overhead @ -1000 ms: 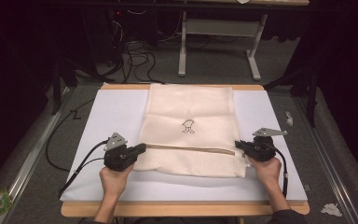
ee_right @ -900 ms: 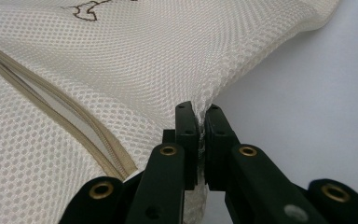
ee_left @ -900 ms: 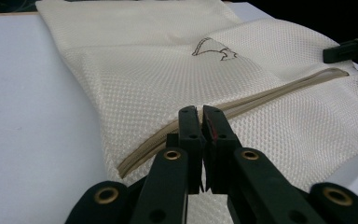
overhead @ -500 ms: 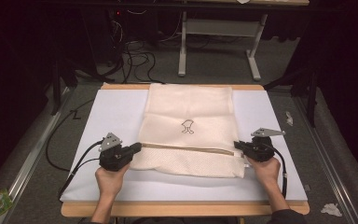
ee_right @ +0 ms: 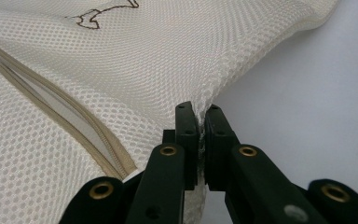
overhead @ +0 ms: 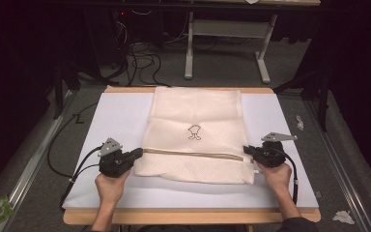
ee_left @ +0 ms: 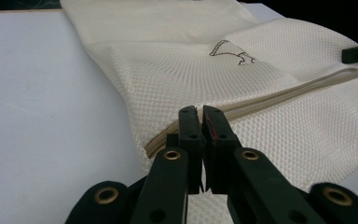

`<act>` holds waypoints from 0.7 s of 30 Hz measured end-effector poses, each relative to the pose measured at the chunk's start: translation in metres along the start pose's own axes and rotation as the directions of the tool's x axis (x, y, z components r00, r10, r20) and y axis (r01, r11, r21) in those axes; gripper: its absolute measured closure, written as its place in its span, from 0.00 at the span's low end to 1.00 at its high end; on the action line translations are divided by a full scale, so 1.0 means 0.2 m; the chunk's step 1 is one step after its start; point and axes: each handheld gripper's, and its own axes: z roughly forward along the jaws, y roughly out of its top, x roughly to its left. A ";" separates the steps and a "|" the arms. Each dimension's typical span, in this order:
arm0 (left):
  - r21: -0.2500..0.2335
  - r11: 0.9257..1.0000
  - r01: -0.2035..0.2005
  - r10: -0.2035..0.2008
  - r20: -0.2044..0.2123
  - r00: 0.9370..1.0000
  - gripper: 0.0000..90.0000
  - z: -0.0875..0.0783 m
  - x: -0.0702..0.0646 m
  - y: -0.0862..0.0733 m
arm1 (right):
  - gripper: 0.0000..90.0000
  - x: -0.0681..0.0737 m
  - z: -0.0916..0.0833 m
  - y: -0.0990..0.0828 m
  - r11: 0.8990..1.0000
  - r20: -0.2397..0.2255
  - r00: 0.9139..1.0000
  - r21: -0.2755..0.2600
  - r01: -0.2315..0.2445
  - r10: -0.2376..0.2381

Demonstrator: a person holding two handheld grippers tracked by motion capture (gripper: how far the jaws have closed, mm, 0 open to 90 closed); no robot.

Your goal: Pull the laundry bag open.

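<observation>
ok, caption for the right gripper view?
Right tongs shut on the edge of a cream mesh bag beside its zip.

cream mesh cloth bag (overhead: 193,140), matt white sheet (overhead: 116,121), wooden table edge (overhead: 188,216)

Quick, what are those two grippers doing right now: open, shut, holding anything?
Left gripper: shut, pinching the left edge of the cream mesh bag by its zipper.
Right gripper: shut on the bag's right edge.

Overhead forward-down view; two close, low claw-mounted views, all sharing the mesh bag (overhead: 195,137).
</observation>
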 end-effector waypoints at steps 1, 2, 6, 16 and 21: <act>-0.001 1.000 0.001 -0.001 -0.003 1.000 0.97 0.00 0.00 0.00 | 0.97 0.00 0.00 0.00 1.000 -0.002 1.000 -0.002 0.001 -0.001; -0.001 1.000 0.004 -0.004 0.000 1.000 0.97 -0.01 0.01 0.00 | 0.97 -0.01 0.00 0.00 1.000 -0.001 1.000 -0.001 0.005 -0.005; -0.003 1.000 0.010 -0.010 0.002 1.000 0.97 -0.01 0.02 -0.01 | 0.97 0.00 -0.01 0.00 1.000 0.000 1.000 0.001 0.001 -0.001; 0.005 1.000 0.002 -0.002 -0.006 1.000 0.97 -0.02 0.03 -0.01 | 0.97 0.01 0.00 0.01 1.000 -0.005 1.000 0.000 0.010 -0.010; 0.011 1.000 0.000 0.000 -0.023 1.000 0.97 -0.03 0.04 -0.01 | 0.97 0.01 -0.01 0.02 1.000 0.002 1.000 -0.001 0.017 -0.017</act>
